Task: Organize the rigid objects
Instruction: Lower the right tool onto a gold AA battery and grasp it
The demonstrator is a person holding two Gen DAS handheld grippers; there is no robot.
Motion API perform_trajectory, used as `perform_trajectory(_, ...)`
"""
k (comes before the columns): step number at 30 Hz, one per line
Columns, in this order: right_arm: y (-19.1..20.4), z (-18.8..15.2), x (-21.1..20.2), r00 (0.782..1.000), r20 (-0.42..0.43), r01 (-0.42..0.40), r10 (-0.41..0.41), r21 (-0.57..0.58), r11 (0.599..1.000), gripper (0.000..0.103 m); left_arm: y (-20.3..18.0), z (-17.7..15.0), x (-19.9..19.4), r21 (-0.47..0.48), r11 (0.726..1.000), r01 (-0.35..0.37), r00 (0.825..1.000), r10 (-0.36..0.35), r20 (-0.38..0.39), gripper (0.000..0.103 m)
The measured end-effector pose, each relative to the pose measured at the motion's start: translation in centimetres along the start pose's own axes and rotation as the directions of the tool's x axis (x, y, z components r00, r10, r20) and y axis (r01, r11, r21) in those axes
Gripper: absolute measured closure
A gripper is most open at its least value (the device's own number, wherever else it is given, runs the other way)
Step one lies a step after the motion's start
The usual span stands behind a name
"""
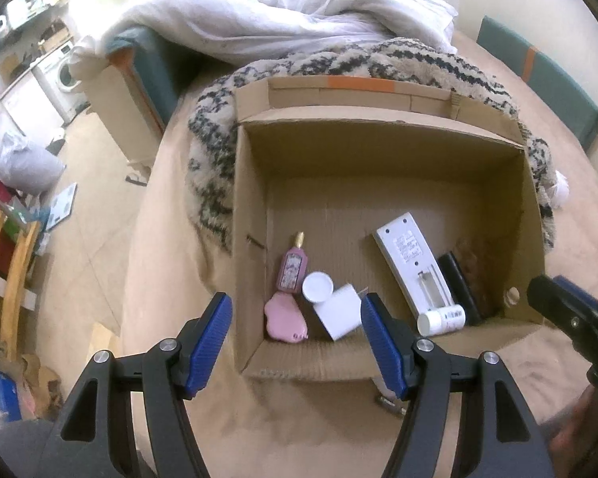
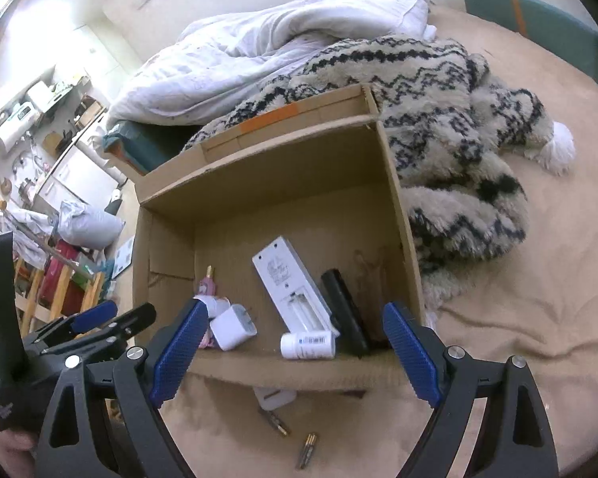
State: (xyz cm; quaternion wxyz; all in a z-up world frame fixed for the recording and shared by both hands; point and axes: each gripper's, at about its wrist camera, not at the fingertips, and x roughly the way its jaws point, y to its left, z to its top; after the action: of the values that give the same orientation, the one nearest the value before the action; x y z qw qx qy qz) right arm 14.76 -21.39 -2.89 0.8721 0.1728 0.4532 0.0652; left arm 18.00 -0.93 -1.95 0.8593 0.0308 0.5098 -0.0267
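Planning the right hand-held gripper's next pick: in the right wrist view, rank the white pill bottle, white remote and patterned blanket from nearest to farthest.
1. White pill bottle, by the box's near wall.
2. White remote, mid-box, behind the bottle.
3. Patterned blanket, beyond the box's far wall.
Right hand-held gripper is open.

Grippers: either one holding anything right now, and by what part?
Nothing held. The left gripper and right gripper both hang open and empty at the cardboard box's near wall.

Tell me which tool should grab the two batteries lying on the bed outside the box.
Right. The batteries lie just below the open right tool, in front of the cardboard box. The left tool, also open, sits further left and sees only one.
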Motion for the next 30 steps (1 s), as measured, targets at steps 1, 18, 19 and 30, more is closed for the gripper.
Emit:
perform_trajectory(1, -0.1, -0.3, -0.1, 1.000, -0.003, -0.001, 0.001, 0.007, 1.000, 0.008, 0.2, -0.2, -0.1, -0.003, 1.000, 0.004, 1.000, -0.004, -0.001, 0.039)
perform_trajectory(18, -0.9, -4.2, 0.1, 0.994, -0.104, -0.027, 0.033, 0.055, 0.998, 0.008, 3.2, -5.2, -0.1, -0.045, 0.998, 0.045, 0.998, -0.047, -0.037, 0.039)
perform_trajectory(19, -1.1, -4.2, 0.5, 0.992, -0.121, -0.035, 0.043, 0.067, 0.997, 0.008, 3.5, -5.4, 0.1, -0.059, 0.997, 0.046, 0.998, -0.048, -0.037, 0.039)
perform_trajectory(30, -4.2, -6.4, 6.4, 0.945, -0.328, 0.070, 0.018, 0.254, 0.965, 0.008, 3.9, -5.8, 1.7, -0.111, 0.994, 0.022, 0.993, -0.035, -0.113, 0.039)
